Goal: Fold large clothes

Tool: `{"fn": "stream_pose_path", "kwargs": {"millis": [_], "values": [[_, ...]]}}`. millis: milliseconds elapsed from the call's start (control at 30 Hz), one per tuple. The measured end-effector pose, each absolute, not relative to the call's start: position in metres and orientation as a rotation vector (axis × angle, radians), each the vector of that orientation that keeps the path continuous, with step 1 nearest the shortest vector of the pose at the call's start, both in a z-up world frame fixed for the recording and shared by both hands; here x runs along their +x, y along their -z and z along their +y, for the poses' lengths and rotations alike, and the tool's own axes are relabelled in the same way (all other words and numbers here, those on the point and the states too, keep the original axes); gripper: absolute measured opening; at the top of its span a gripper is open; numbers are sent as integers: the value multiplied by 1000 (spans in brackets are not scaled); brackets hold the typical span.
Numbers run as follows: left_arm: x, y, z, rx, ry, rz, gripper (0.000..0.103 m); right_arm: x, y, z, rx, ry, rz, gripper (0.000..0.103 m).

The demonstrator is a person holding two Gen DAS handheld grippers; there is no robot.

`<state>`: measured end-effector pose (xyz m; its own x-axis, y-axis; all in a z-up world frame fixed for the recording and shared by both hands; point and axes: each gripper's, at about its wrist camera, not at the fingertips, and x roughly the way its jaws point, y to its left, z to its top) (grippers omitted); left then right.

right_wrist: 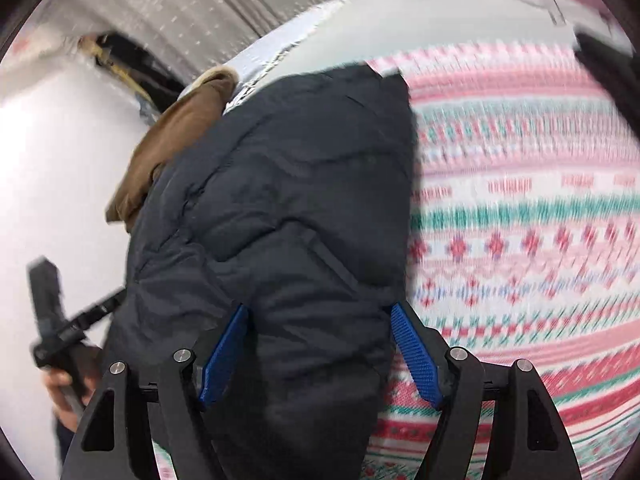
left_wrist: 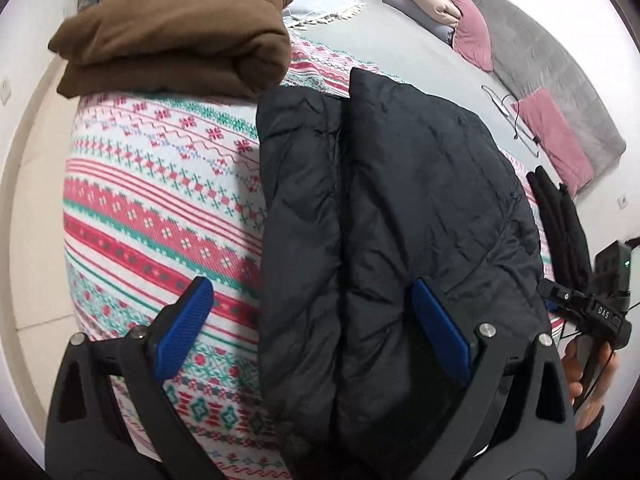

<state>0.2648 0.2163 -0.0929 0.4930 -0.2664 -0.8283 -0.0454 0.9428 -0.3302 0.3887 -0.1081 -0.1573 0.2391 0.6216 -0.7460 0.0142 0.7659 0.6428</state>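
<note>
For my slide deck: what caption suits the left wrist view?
Open left tongs straddle the edge of a folded dark jacket on a patterned blanket, brown garment behind.

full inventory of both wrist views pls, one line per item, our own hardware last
puffer jacket: 1, black, folded lengthwise on the bed, centre
brown garment: 1, brown, folded, far end of the bed
patterned blanket: 1, red, green and white, covering the bed
pink pillows: 2, pink, against the grey headboard
dark clothes: 1 pile, black, right bed edge
left claw: 1, black with blue pads, open over the jacket's near end
right claw: 1, same build, open astride the jacket
hand: 1, gripping the right claw's handle
</note>
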Motion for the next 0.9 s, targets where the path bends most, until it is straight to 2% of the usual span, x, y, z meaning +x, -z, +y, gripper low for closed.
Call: {"fn": "stream_pose_path", "kwargs": {"millis": [200, 567, 900], "values": [[264, 95, 208, -344, 188, 1060, 99, 383, 172, -121, 746, -486, 1309, 76], [271, 108, 192, -361, 265, 1117, 99, 364, 182, -149, 844, -547, 1306, 77], [264, 110, 206, -442, 329, 1133, 99, 345, 191, -148, 906, -595, 1298, 85]]}}
